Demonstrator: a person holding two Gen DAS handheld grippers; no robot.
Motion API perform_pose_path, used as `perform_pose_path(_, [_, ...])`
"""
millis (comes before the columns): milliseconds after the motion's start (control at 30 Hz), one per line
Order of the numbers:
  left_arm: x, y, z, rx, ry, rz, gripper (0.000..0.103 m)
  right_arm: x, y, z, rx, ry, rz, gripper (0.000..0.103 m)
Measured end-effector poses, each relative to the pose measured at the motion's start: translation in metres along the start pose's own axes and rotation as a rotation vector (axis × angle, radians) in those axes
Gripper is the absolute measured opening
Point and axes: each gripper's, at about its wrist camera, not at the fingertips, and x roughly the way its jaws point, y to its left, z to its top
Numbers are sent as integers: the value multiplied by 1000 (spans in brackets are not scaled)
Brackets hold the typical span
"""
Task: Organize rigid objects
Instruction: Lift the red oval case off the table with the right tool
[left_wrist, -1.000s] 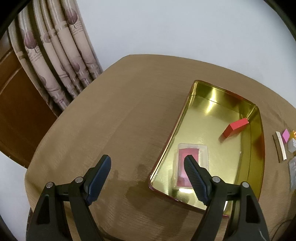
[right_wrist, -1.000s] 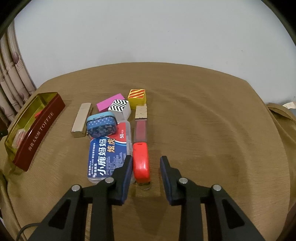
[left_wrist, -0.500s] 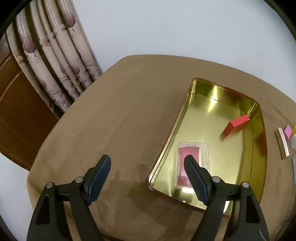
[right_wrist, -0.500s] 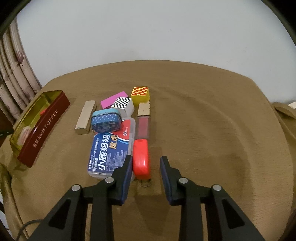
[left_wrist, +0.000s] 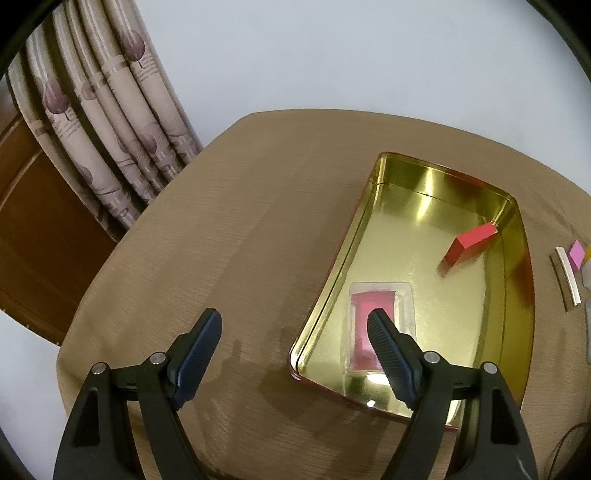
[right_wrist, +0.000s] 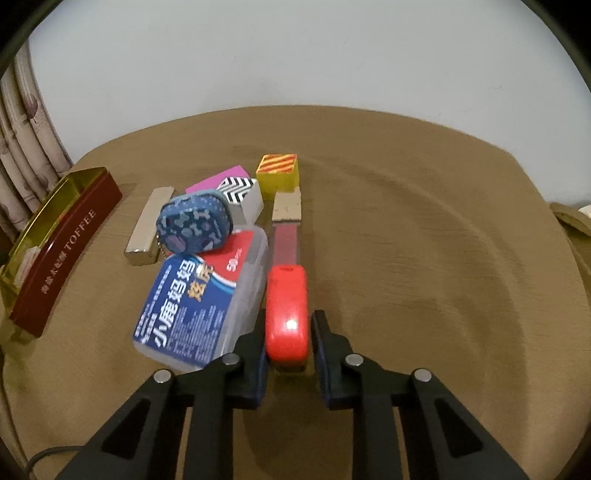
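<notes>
In the right wrist view my right gripper (right_wrist: 289, 332) is open, its fingers on either side of the red handle of a utility knife (right_wrist: 287, 310) that lies on the brown tablecloth. A small gap shows on the right side. The left finger pushes against a blue and white plastic box (right_wrist: 201, 299). In the left wrist view my left gripper (left_wrist: 295, 332) is wide open and empty above the near left corner of a gold tin tray (left_wrist: 511, 321). The tray holds a red block (left_wrist: 469, 243) and a clear case with a pink card (left_wrist: 380, 314).
Beyond the knife lie a blue patterned pouch (right_wrist: 194, 221), a gold bar (right_wrist: 147, 227), a zigzag block (right_wrist: 240, 195), a pink block (right_wrist: 210, 182), a striped yellow cube (right_wrist: 279, 171) and a tan piece (right_wrist: 287, 208). The tin's red side (right_wrist: 62, 247) is at the left. Curtains (left_wrist: 96, 122) hang behind the round table.
My right gripper has moved forward and down until its fingers flank the knife's red handle, nudging the blue box. The left gripper has drifted slightly and stays open.
</notes>
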Motion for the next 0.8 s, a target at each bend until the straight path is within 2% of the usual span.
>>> perform_pose_path(133, [-5, -6, -1, 12, -18, -29, 79, 0, 0, -2, -13, -22, -53, 17])
perform_pose_path(233, [-11, -18, -4, 45, -29, -89, 79, -1, -7, -6, -13, -32, -124, 17])
perform_pose_path(333, [-18, -38, -7, 103, -25, -175, 79, -4, -19, -12, 0, -40, -189, 17])
perform_pose_path(433, [-30, -69, -13, 205, -45, -224, 79, -8, -33, -18, 22, -46, -246, 17])
perform_pose_path(633, [-55, -138, -15, 378, -90, -351, 79, -12, -66, -23, 98, -54, -285, 17])
perform_pose_path(800, [-68, -189, -6, 488, -111, -462, 79, -14, -76, -29, 141, -67, -273, 17])
